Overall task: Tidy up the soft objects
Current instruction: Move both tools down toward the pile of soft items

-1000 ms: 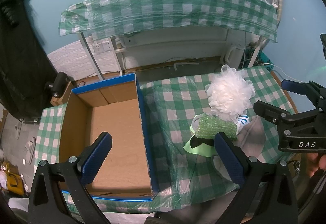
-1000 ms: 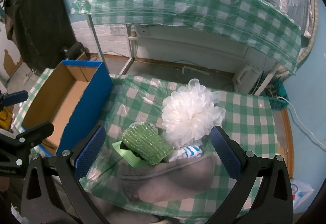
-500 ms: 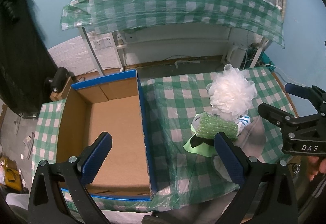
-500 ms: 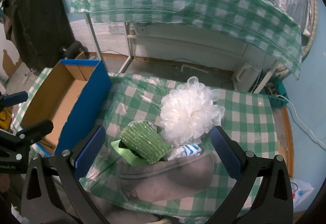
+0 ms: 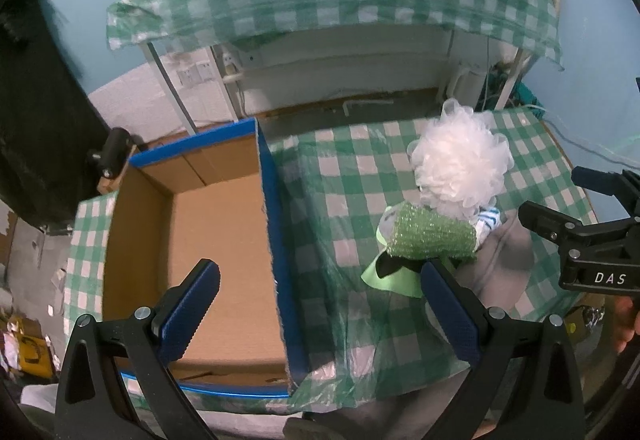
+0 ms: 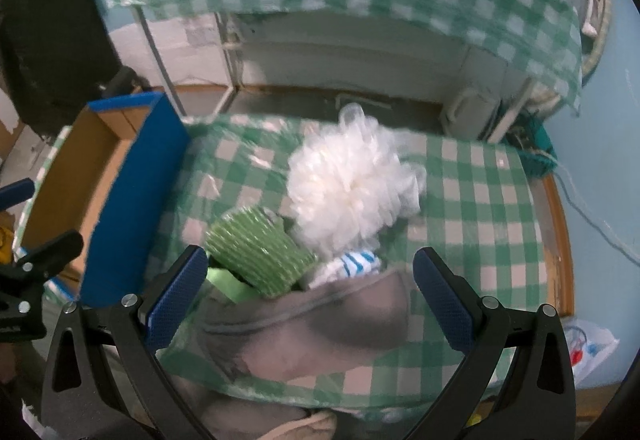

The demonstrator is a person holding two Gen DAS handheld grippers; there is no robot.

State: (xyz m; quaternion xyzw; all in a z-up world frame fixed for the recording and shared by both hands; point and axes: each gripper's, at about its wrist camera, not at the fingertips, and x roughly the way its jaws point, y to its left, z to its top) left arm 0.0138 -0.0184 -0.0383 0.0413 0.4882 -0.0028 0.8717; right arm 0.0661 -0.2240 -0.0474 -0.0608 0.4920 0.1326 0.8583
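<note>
Both claws are spread wide and hold nothing. In the right wrist view, our right claw hovers over a heap of soft things on the green-checked bench. The green ribbed roll sits at lower centre, just ahead of the left blue pad, its long axis slanting from upper left to lower right. The white bath pouf lies touching it behind, a striped sock peeks out between them, and a grey garment lies directly beneath the claw. This view is blurred.

In the left wrist view, our left claw straddles the blue right wall of the empty cardboard box, which fills the lower left. The heap sits to the right, so we judge the right claw nearer. Only this view shows the box floor; only the right view shows the garment's full spread.
</note>
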